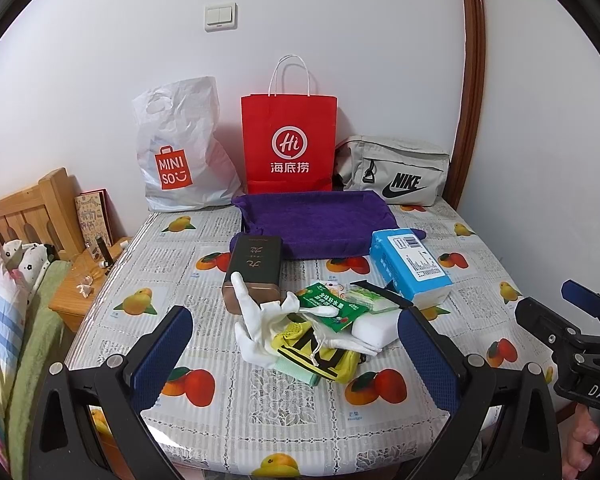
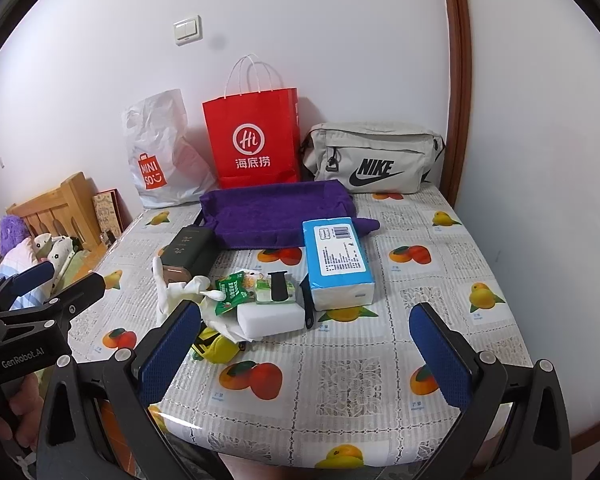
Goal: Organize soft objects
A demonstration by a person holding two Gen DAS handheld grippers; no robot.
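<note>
A heap of small things lies mid-table: a white glove (image 1: 260, 320), a yellow mesh pouch (image 1: 316, 356), a green snack packet (image 1: 332, 304) and a white sponge block (image 1: 376, 328). Behind them a purple towel (image 1: 316, 224) lies spread flat, with a blue tissue pack (image 1: 410, 268) at its right. My left gripper (image 1: 296, 356) is open just in front of the heap and holds nothing. My right gripper (image 2: 306, 356) is open over bare tablecloth, to the right of the sponge block (image 2: 270, 318) and in front of the tissue pack (image 2: 336, 260).
A dark tin box (image 1: 254, 272) stands left of the heap. Against the wall are a white Miniso bag (image 1: 180, 152), a red paper bag (image 1: 288, 140) and a grey Nike bag (image 1: 396, 168). A bed and a wooden nightstand (image 1: 84, 280) lie left of the table (image 1: 300, 420).
</note>
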